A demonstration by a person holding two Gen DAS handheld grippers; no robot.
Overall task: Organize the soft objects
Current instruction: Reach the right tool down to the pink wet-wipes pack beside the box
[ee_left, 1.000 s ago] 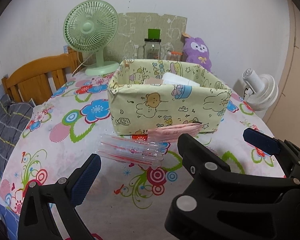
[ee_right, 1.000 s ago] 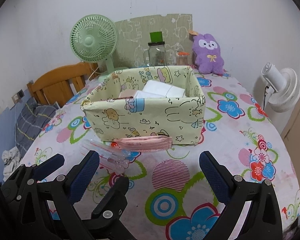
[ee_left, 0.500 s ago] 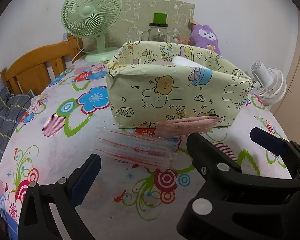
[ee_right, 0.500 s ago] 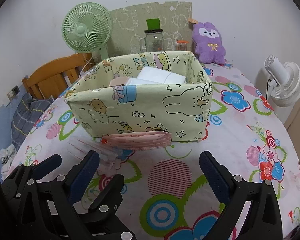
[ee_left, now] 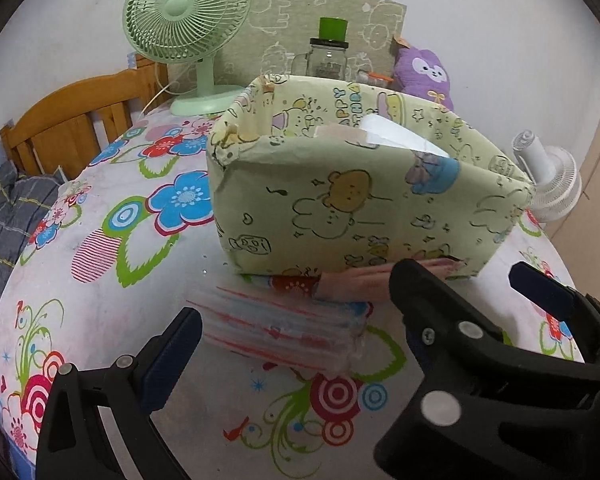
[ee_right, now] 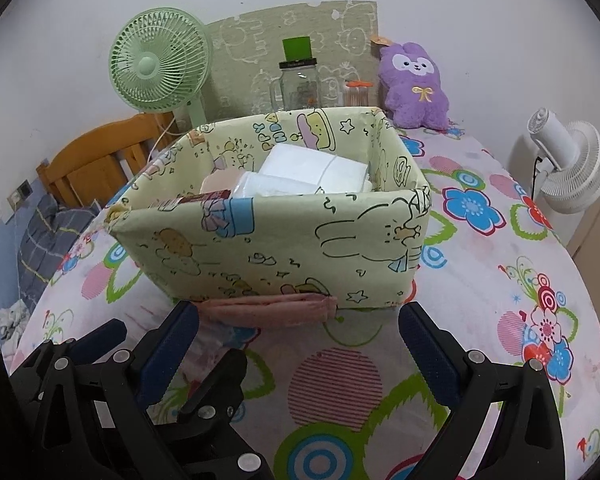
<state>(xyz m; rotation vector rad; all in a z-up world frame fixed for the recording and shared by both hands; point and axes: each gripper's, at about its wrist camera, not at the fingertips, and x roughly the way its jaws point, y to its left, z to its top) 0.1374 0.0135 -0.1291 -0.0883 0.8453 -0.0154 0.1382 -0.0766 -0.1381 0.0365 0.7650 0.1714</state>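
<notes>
A pale green cartoon-print fabric box (ee_left: 360, 200) (ee_right: 284, 248) stands on the flowered tablecloth and holds white soft packs (ee_right: 312, 172). A folded pink cloth (ee_right: 268, 310) (ee_left: 356, 284) lies against the box's front foot. A clear plastic packet with red lines (ee_left: 284, 328) lies just before it. My left gripper (ee_left: 296, 320) is open, its fingers on either side of the packet, a little short of it. My right gripper (ee_right: 298, 334) is open, just short of the pink cloth, empty. The left gripper's fingers also show low left in the right wrist view.
A green desk fan (ee_right: 160, 66), a glass jar with a green lid (ee_right: 298, 84) and a purple plush toy (ee_right: 414, 86) stand at the back by the wall. A white fan (ee_right: 568, 164) is off the table's right edge. A wooden chair (ee_left: 76, 120) is at left.
Both grippers have moved forward toward the box. The packet and pink cloth now lie close before the open fingers. Nothing was grasped.
</notes>
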